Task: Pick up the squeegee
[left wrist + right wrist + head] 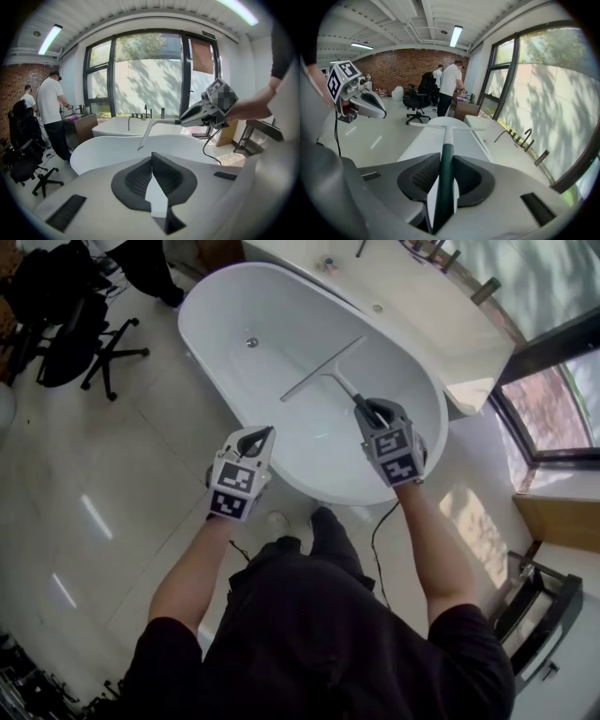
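Pale tiled floor (112, 493) fills the left and lower part of the head view. A white oval bathtub (281, 306) takes up the upper middle. A second white tub (412, 296) lies along the upper right, with a dark-framed window (553, 399) at the right edge beyond it. A black office chair (84, 343) stands in the upper left corner. In the right gripper view two people (450, 86) stand at a counter in the upper middle, in front of a brick wall.

The right gripper (370, 413) sits right of centre, over the tub's near side. It is clenched on the squeegee (323, 369). The dark green handle is pinched between the pads, and the shaft and pale blade stick out toward the upper left above the tub's basin, clear of its surface. The left gripper (258, 435) is left of centre, over the tub's near rim. Its jaws are pressed together with nothing between them.
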The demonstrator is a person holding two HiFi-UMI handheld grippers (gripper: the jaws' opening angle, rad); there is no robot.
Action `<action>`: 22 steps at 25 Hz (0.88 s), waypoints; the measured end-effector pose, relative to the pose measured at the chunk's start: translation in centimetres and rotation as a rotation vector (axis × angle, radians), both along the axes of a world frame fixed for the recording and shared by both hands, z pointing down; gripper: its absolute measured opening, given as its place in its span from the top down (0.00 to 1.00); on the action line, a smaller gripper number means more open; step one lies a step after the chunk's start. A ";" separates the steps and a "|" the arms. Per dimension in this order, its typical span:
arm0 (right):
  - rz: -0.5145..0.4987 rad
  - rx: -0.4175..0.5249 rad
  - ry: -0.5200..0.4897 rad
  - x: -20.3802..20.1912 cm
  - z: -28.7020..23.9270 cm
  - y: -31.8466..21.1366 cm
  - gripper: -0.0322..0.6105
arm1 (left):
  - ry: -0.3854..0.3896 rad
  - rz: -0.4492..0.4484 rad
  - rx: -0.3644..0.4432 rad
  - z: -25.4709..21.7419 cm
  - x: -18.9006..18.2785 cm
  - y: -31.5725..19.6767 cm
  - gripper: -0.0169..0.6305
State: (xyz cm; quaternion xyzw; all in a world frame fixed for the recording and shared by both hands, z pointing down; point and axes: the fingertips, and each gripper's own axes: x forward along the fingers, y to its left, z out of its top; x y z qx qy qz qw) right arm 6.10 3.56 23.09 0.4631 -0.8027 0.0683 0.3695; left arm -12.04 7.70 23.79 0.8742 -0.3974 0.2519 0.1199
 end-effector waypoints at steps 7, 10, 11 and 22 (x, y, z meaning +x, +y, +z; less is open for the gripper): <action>-0.012 0.195 -0.058 0.5 -13.8 6.5 0.79 | -0.050 0.045 0.006 -1.9 -2.3 8.9 0.97; -0.032 0.272 -0.073 1.1 -18.5 8.5 0.79 | -0.069 0.058 0.024 -2.2 -2.4 11.3 0.97; -0.038 0.294 -0.081 0.9 -19.8 9.1 0.79 | -0.068 0.060 0.033 -2.5 -2.6 11.7 0.97; 0.069 0.393 -0.111 -1.2 -23.2 14.1 0.79 | -0.039 0.147 0.140 -7.0 -4.0 11.1 0.97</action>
